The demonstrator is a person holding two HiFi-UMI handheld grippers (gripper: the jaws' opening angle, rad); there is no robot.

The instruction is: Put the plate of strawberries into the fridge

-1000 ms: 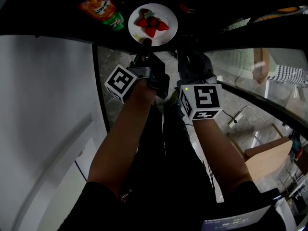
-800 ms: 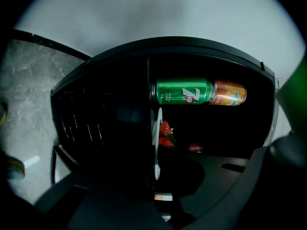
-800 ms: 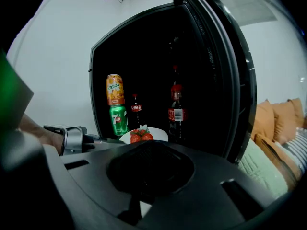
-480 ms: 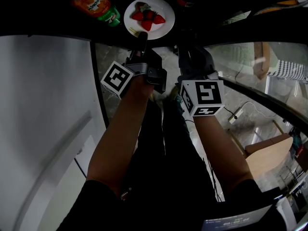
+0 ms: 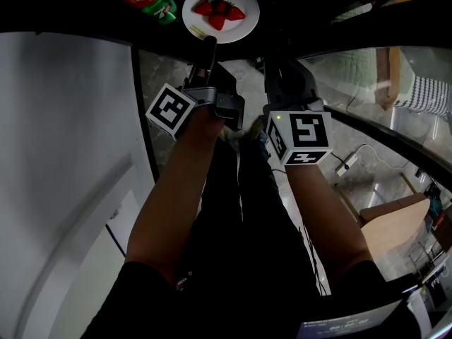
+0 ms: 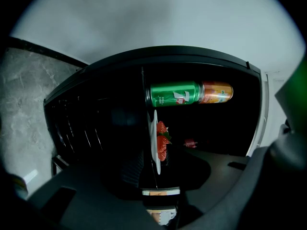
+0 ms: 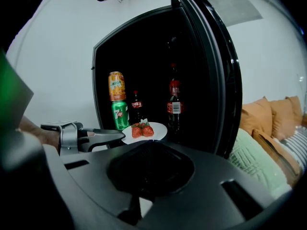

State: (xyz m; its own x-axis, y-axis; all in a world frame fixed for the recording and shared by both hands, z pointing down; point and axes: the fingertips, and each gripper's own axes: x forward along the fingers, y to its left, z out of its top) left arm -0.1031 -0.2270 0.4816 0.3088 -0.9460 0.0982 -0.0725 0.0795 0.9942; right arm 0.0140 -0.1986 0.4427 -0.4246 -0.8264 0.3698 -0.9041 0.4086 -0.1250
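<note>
The plate (image 5: 221, 13) of strawberries (image 5: 217, 14) has crept forward over the last second. It's now right at the mouth of the fridge (image 6: 96, 119), just beside the green can (image 7: 120, 115), with the cola bottles (image 7: 173, 104) behind it. The left gripper (image 5: 208, 48) has its jaws clamped on the near rim, plate level. The right gripper (image 7: 149, 152) hangs back, jaws pressed together on nothing. It's too dark to say if the plate's touching the shelf yet, probably not. I'd call it nearly done: set it down, let go.
</note>
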